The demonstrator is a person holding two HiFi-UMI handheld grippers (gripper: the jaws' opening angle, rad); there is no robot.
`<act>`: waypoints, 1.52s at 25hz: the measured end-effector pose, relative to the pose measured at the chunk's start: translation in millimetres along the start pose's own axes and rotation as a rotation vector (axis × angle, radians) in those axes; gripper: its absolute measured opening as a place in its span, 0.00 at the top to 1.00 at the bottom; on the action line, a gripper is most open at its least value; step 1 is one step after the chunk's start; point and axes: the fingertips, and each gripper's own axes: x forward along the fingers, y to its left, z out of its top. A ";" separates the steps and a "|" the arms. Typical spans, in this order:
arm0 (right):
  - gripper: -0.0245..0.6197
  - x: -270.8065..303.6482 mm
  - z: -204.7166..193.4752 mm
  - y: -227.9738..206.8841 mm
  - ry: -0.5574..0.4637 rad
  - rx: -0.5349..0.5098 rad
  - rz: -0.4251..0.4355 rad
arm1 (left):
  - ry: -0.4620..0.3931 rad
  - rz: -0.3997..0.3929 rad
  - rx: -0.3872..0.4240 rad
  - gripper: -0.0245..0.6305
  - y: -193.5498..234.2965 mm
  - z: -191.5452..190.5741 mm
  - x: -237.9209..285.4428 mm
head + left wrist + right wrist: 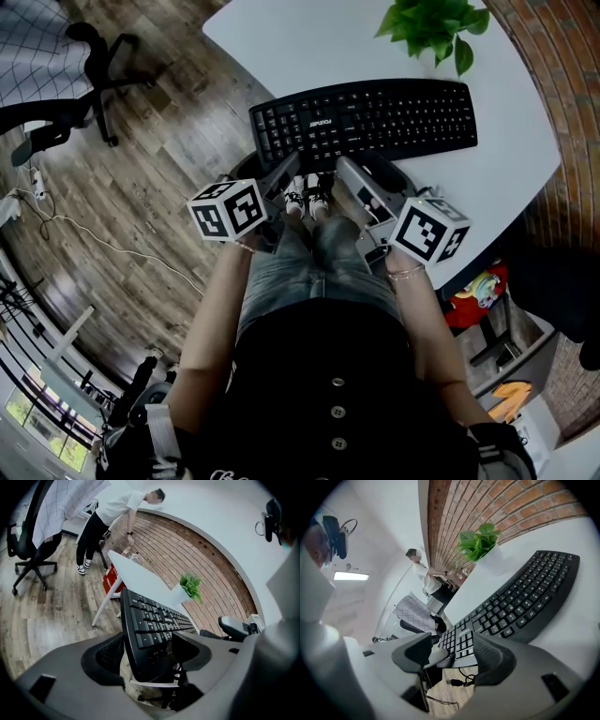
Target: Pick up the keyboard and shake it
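A black keyboard [375,117] lies on the white table [281,47], its left part jutting past the near edge. In the left gripper view the keyboard [150,625] stands edge-on between the jaws of my left gripper [150,656]. The jaws are open, one on the key side and one on the underside, with a gap at the underside. My right gripper [457,656] is open too, and the keyboard's [520,602] near edge sits just past its tips. In the head view, left gripper [272,178] and right gripper [375,183] both meet that near edge.
A potted green plant [431,23] stands behind the keyboard, by the brick wall. A USB cable end [457,682] dangles below the table edge. An office chair [84,84] stands on the wood floor at left. Another person [108,522] bends over far off.
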 end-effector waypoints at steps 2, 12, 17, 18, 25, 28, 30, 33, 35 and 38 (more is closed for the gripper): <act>0.54 0.0 4.4 4.2 -0.015 -0.036 0.003 | -0.027 0.025 0.042 0.50 0.0 8.2 -6.5; 0.57 -8.9 32.9 46.7 -0.084 -0.354 0.036 | -0.178 0.085 0.304 0.50 -37.6 66.9 -52.3; 0.88 -24.8 59.1 60.2 -0.165 -0.486 -0.041 | -0.277 0.005 0.425 0.50 -88.1 101.2 -71.3; 0.88 -27.9 64.4 64.8 -0.183 -0.500 -0.038 | -0.293 -0.011 0.451 0.50 -97.7 106.2 -73.5; 0.90 -51.3 98.8 97.6 -0.307 -0.646 -0.048 | -0.388 -0.082 0.624 0.51 -154.8 133.1 -85.0; 0.91 -59.1 113.2 106.4 -0.362 -0.682 -0.056 | -0.456 -0.089 0.640 0.68 -167.9 148.2 -91.1; 0.91 -62.9 120.2 110.1 -0.391 -0.685 -0.060 | -0.500 -0.091 0.626 0.79 -172.8 157.5 -95.3; 0.91 -66.6 127.3 114.6 -0.415 -0.693 -0.063 | -0.544 -0.097 0.615 0.90 -177.7 167.2 -98.4; 0.92 -68.2 130.2 117.5 -0.422 -0.700 -0.064 | -0.541 -0.097 0.619 0.92 -179.6 168.8 -98.6; 0.92 -68.9 132.8 120.4 -0.423 -0.701 -0.060 | -0.515 -0.097 0.614 0.93 -180.5 167.3 -97.5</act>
